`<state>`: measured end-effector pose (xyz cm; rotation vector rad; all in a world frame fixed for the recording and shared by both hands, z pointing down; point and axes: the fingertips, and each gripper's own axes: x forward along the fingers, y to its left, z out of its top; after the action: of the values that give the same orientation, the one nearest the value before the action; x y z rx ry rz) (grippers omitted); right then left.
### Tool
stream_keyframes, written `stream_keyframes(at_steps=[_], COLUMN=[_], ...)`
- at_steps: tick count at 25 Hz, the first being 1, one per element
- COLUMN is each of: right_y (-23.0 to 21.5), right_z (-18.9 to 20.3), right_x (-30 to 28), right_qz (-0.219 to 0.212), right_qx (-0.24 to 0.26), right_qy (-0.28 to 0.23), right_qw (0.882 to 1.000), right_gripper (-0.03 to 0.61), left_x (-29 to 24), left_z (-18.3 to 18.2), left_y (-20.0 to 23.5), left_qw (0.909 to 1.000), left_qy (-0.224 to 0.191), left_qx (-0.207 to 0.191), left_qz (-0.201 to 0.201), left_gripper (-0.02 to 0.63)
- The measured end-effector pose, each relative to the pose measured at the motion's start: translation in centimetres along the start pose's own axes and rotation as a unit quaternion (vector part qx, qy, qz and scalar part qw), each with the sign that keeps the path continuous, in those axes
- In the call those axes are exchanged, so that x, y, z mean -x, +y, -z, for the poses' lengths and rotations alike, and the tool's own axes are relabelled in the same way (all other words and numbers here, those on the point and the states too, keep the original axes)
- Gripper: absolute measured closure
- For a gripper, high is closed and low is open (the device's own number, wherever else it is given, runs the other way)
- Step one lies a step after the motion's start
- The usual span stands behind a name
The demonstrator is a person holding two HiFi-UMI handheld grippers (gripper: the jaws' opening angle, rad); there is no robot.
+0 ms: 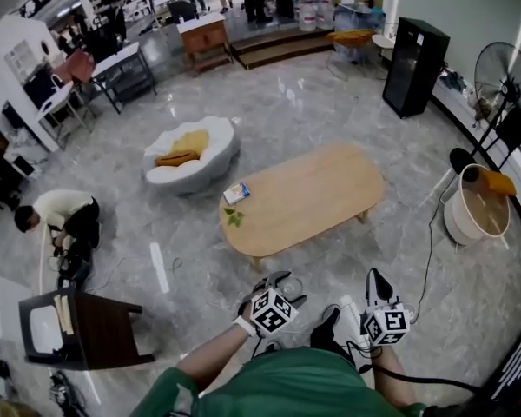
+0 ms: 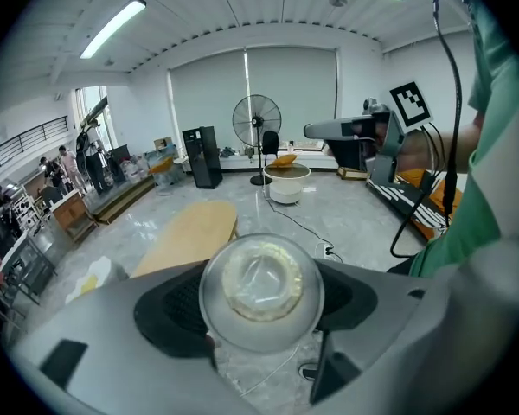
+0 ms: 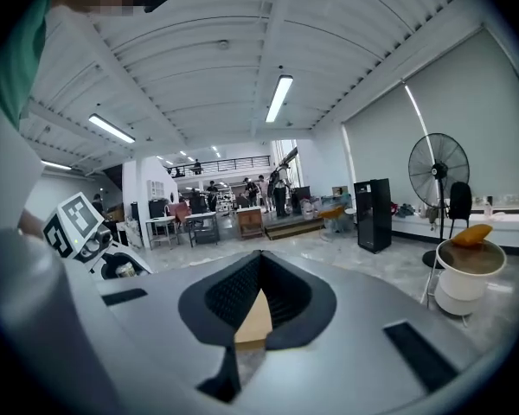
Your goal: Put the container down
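A clear round container sits between the jaws of my left gripper, which is shut on it. In the head view the left gripper holds this container low in front of the person, short of the near end of the oval wooden table. To its right my right gripper points forward. Its jaws are shut with nothing between them. The left gripper view shows the table ahead and to the left, and the right gripper at the upper right.
A small booklet and a green item lie at the table's left end. A white seat with a yellow cushion stands beyond. A dark side table, a crouching person, a white tub, a fan and floor cables surround the area.
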<state>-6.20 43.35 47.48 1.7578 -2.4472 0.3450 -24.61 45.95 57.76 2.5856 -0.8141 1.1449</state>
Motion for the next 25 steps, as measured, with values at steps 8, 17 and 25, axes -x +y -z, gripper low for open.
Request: stream_keyframes(at_steps=[8, 17, 25], right_y=[-12.4, -23.2, -27.0], right_z=[-4.2, -6.4, -7.0], right_x=[-7.1, -10.4, -12.5], right_qz=[-0.043, -0.045, -0.042], right_qx=[-0.001, -0.014, -0.023], right_qy=[-0.012, -0.007, -0.003], right_qw=[0.999, 0.999, 0.999], right_gripper=[0.565, 0.565, 0.565], left_x=[-8.7, -15.0, -18.2], left_z=[-10.2, -19.4, -21.4], left_y=[3.7, 5.1, 7.2], left_qw=[0.9993, 0.9987, 0.9983], left_qy=[0.020, 0.019, 0.034], left_qx=[0.013, 0.017, 0.025], left_qz=[-0.027, -0.044, -0.040], left_gripper=[0.270, 0.270, 0.270])
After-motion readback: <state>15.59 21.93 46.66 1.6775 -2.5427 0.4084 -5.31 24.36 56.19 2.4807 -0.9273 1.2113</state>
